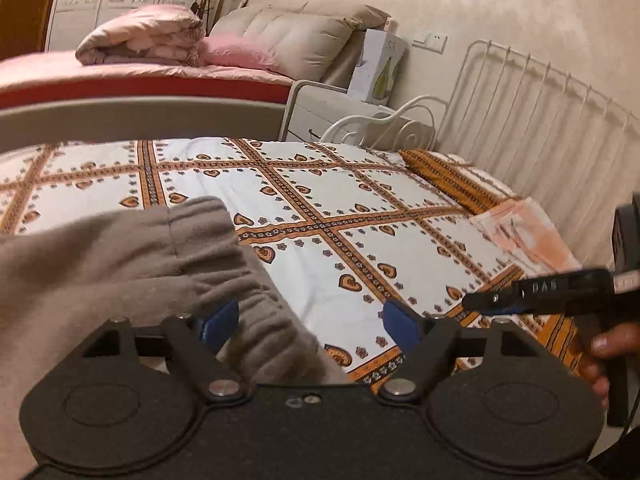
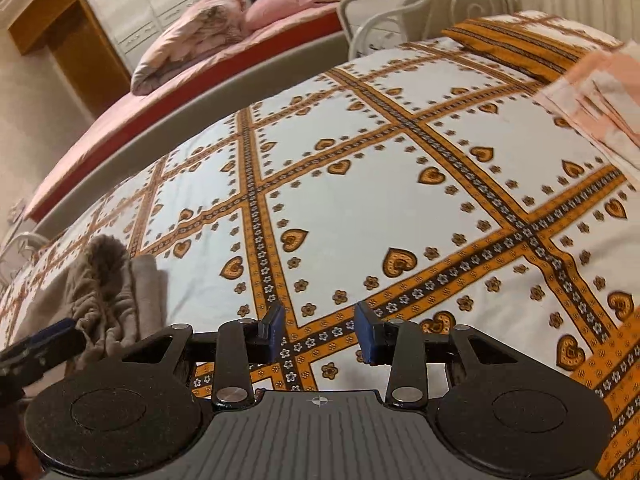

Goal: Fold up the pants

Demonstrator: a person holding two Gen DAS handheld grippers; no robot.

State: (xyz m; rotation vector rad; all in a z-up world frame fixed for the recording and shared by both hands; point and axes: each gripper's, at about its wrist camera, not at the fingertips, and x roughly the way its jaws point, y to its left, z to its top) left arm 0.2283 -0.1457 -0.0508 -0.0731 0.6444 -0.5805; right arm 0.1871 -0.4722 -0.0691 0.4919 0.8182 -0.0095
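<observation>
The grey-brown pants point(image 1: 120, 264) lie bunched on the patterned bedspread point(image 1: 360, 216) at the left. Their gathered waistband lies between the blue pads of my left gripper point(image 1: 308, 324), whose jaws stand wide apart. The pants also show in the right wrist view point(image 2: 104, 296) at the lower left, crumpled. My right gripper point(image 2: 320, 334) hovers over bare bedspread point(image 2: 400, 184), jaws apart and empty. It also shows in the left wrist view point(image 1: 520, 296) at the right edge, held by a hand.
A folded peach cloth point(image 1: 524, 236) and an orange patterned pillow point(image 1: 452, 180) lie at the far right by the white metal bed rail point(image 1: 540, 96). A second bed with pink bedding point(image 1: 140, 36) stands behind.
</observation>
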